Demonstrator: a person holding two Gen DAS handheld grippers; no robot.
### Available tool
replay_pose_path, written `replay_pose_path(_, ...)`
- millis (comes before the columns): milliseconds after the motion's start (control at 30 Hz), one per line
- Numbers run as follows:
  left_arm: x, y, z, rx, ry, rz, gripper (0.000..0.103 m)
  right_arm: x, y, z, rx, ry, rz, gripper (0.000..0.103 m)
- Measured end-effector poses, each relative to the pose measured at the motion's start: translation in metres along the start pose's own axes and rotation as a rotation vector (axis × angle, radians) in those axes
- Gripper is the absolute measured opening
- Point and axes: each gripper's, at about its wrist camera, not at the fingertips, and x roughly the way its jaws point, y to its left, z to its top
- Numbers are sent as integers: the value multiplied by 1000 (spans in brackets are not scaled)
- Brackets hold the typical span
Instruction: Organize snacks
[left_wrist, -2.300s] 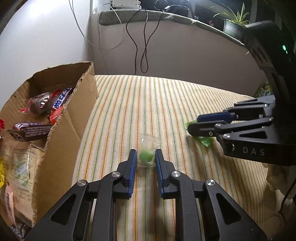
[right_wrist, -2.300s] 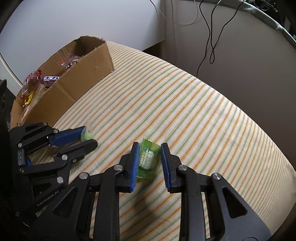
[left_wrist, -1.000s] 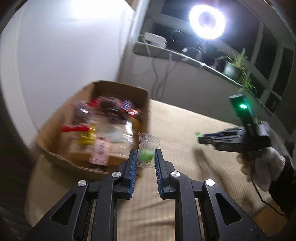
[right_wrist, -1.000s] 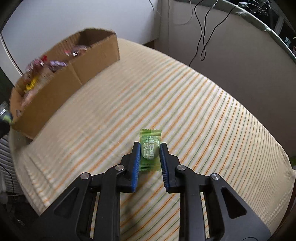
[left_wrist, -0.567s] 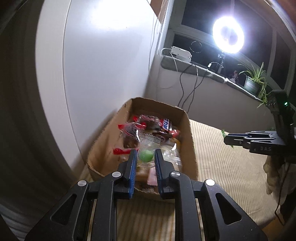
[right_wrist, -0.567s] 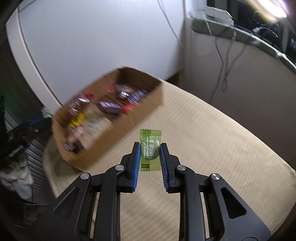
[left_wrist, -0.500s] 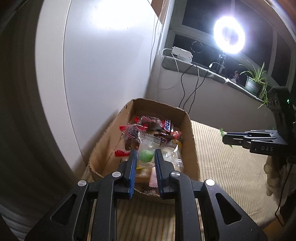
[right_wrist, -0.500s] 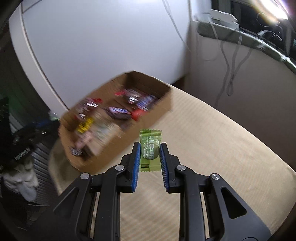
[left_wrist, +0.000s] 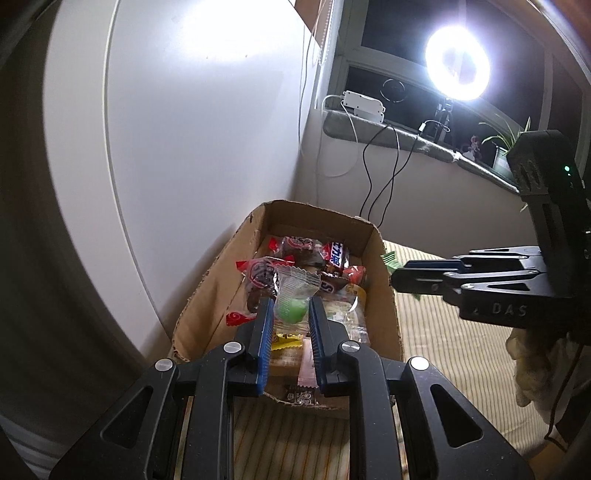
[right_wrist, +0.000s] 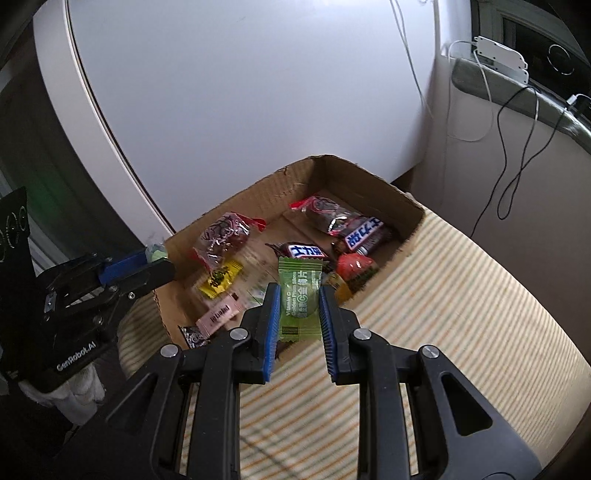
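Left tool (left_wrist: 291, 308) gripped a clear-wrapped green candy (left_wrist: 293, 301) above the cardboard box (left_wrist: 388, 295); right tool (right_wrist: 297, 306) clamped a green plum-slice packet (right_wrist: 300, 299) over the box's near wall.

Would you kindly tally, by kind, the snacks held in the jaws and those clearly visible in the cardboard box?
Clear-wrapped green candy, held: 1
Green packet, held: 1
Chocolate bars with blue lettering: 2
Red-ended clear packs: 2
Yellow packet: 1
Pink packet: 1
Total: 8; the other snacks are too hidden to count.
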Motion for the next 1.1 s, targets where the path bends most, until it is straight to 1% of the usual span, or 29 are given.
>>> replay_pose_path(100,1,-1,0,6,3,2,18,3,1,1,-5,5,-3,22)
replay_pose_path(233,2,-2,0,12,9,6,18,10,2,3,-5,16,15,22)
replay_pose_path(767,4,-1,2,7,12,31,18,19,1,6,-12,19,18,23)
replay_pose_path(800,5,-1,2,7,14,32,18,20,0,6,-12,19,17,25)
replay_pose_path(833,4,-2,1,8,14,34,18,20,-1,5,-10,19,15,33)
replay_pose_path(867,4,-1,1,8,14,35,18,20,-1,5,-10,17,13,39)
replay_pose_path(900,4,-1,1,8,14,37,18,20,-2,5,-10,11,10,47)
replay_pose_path(933,4,-1,1,7,14,39,18,19,-2,5,-12,7,9,51)
replay_pose_path(1000,4,0,1,4,14,42,20,18,-3,5,-12,3,7,51)
replay_pose_path(1067,3,0,0,1,14,45,23,16,-4,5,-6,-4,-1,57)
replay_pose_path(1100,2,0,0,-1,14,46,24,15,-6,5,-1,-10,-5,62)
